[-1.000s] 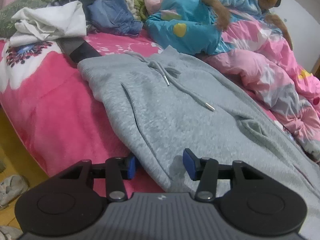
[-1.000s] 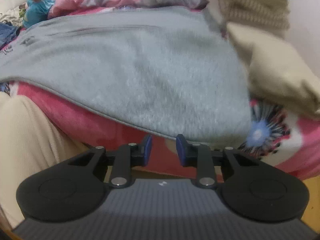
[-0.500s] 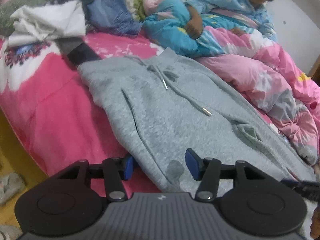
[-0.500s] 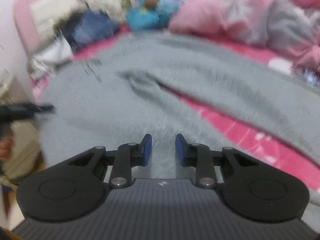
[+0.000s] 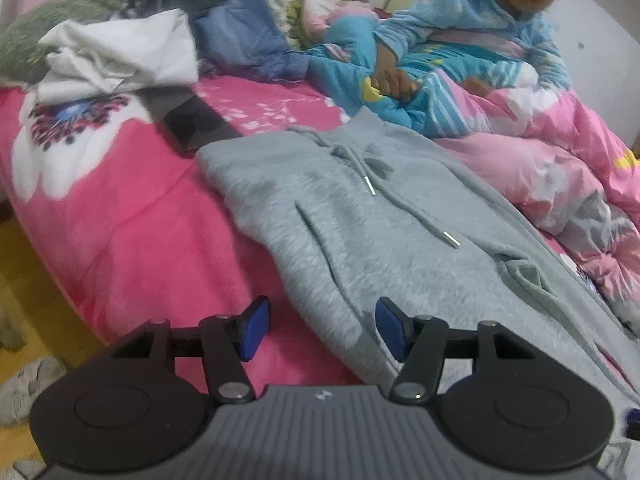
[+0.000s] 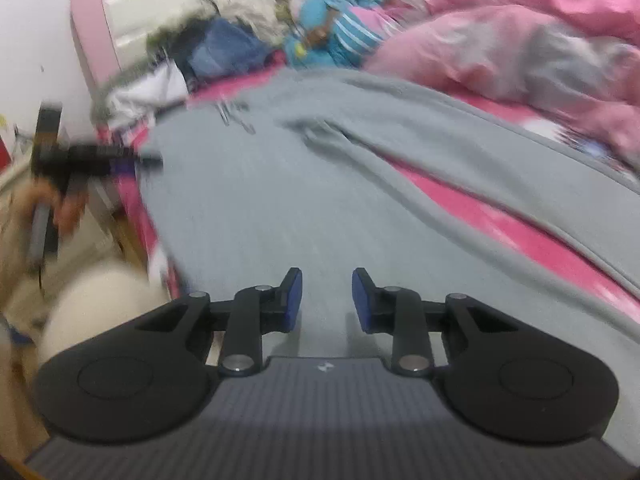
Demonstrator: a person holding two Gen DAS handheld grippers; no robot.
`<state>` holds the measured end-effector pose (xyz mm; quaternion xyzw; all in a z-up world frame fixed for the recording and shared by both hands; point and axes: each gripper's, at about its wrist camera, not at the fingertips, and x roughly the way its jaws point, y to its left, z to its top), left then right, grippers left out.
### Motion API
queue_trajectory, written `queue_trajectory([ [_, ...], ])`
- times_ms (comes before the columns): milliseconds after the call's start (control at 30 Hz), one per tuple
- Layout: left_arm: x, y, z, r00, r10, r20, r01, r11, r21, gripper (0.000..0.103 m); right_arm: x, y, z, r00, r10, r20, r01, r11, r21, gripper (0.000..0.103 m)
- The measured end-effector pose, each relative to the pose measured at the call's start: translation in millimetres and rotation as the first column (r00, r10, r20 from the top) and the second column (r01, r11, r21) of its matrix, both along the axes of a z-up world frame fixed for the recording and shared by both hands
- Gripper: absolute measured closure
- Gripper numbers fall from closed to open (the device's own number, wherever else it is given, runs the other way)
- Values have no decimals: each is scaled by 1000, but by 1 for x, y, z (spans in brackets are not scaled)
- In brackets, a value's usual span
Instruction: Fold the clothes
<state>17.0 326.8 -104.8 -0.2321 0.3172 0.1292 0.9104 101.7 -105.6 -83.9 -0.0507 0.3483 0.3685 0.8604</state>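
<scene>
On the bed: grey sweatpants (image 5: 360,224) lie spread flat over the pink sheet (image 5: 132,216), waistband toward the headboard end, legs running the other way.
Sweatpants, detail: two drawstrings (image 5: 400,204) with metal tips lie loose on the front, below the waistband; a pocket slit shows beside them.
Left gripper (image 5: 318,330): low over the sweatpants' near edge, jaws wide, nothing between them; one blue pad is over the sheet, the other over grey cloth.
Right gripper (image 6: 326,300): over the sweatpants' leg part, jaws moderately apart, holding nothing; this view is blurred, so whether the pads touch the cloth cannot be told.
Legs: in the right wrist view the two legs part, with a strip of sheet between them.
Beyond the waistband: a pile of clothes (image 5: 120,52), white, blue and dark pieces, heaped on the sheet.
Beside the sweatpants, far side: a pink quilt (image 5: 560,168), bunched up, with a person (image 5: 472,36) in blue pyjamas reclining against it.
Off the bed's near edge: the hand (image 6: 64,208) holding the left gripper, blurred.
</scene>
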Motion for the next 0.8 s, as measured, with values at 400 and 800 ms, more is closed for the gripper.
queue_trajectory([
  [400,2,-14,-3,997,56,-52,-54,997,51,36,-127,-152,-34,891,-449,67,448,894,29,75],
  [800,14,-34,-5,983,163,-89,-149,978,146,29,-112,-188,-79,762,-609,222,584,793,173,78],
])
